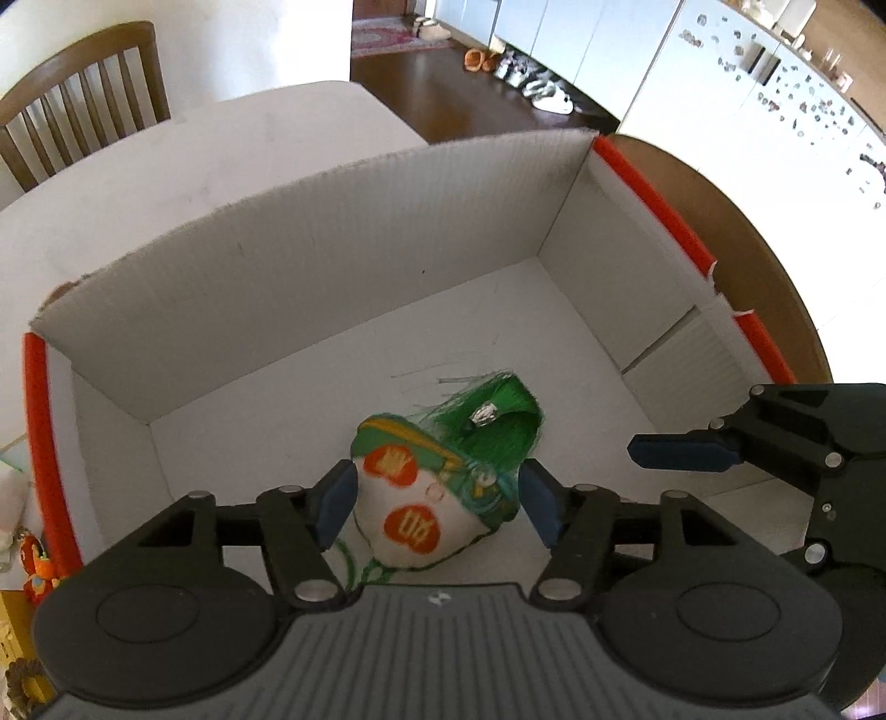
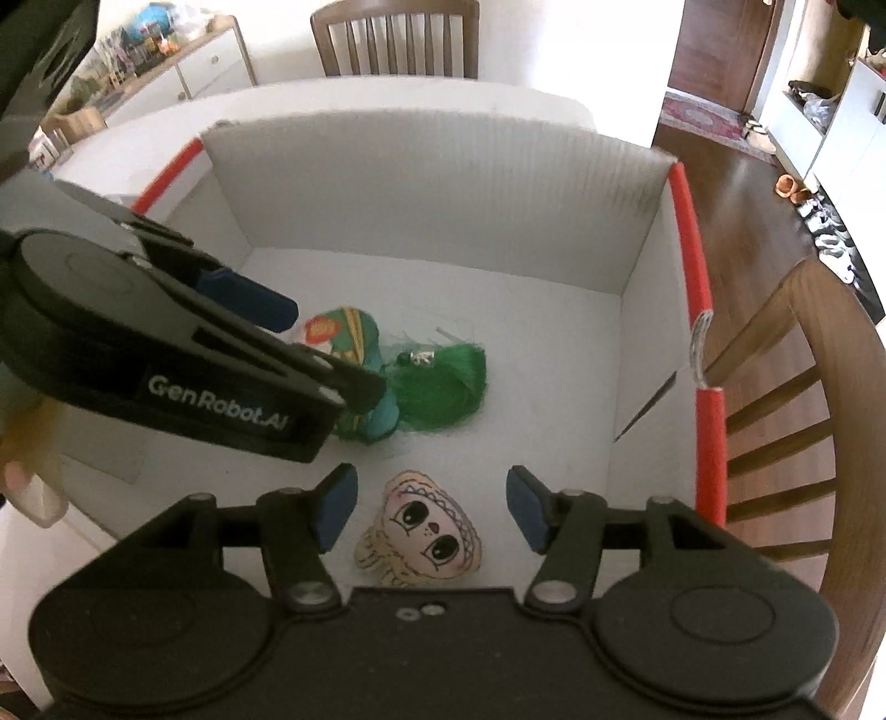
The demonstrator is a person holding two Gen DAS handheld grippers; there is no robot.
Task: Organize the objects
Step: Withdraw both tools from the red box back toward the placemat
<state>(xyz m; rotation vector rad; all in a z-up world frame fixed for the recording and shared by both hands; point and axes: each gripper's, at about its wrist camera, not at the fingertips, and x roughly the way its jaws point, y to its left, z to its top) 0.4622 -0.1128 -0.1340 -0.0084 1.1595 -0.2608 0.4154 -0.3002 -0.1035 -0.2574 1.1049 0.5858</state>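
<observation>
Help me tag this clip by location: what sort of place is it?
Most likely a home dining area beside a kitchen: wooden dining chairs stand at a white table, a white fridge carries many magnets, and shoes line the wooden floor.

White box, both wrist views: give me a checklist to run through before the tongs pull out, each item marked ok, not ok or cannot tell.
1. Green tasselled pouch lies on the white box floor: ok.
2. Left tongs clear of the pouch, pads not pressing: ok.
3. Doll-face charm lies inside the box: ok.
4. Right tongs open, charm free: ok.
5. Pouch cord clear of the left tongs: cannot tell.
6. Both tongs apart from each other: ok.
</observation>
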